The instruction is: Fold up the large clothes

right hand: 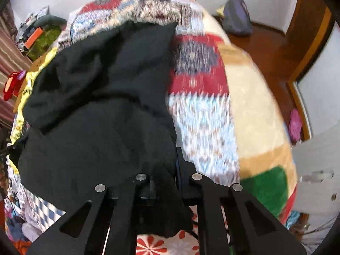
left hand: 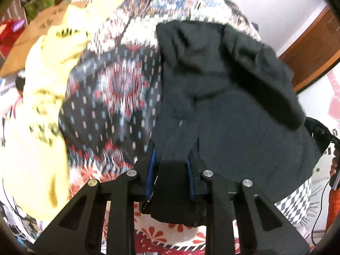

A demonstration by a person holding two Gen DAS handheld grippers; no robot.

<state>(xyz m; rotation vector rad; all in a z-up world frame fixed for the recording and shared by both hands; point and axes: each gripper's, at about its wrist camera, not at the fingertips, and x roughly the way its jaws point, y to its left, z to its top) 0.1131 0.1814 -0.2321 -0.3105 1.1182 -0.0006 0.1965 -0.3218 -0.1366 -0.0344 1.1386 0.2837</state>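
Note:
A large dark garment (left hand: 223, 97) lies bunched on a patterned bedspread (left hand: 110, 97). My left gripper (left hand: 172, 159) is shut on the garment's near edge, the cloth pinched between its blue-padded fingers (left hand: 151, 170). In the right wrist view the same dark garment (right hand: 102, 97) covers the left half. My right gripper (right hand: 167, 170) is shut on its near edge; cloth drapes over and hides the left finger. Both views are blurred by motion.
A pale yellow garment (left hand: 42, 106) lies in a heap to the left on the bed. The patchwork bedspread (right hand: 201, 110) stretches to the right. A brown wooden floor (right hand: 265, 48) and a purple bag (right hand: 237, 17) lie beyond the bed. Boxes and clutter (right hand: 36, 38) stand at the far left.

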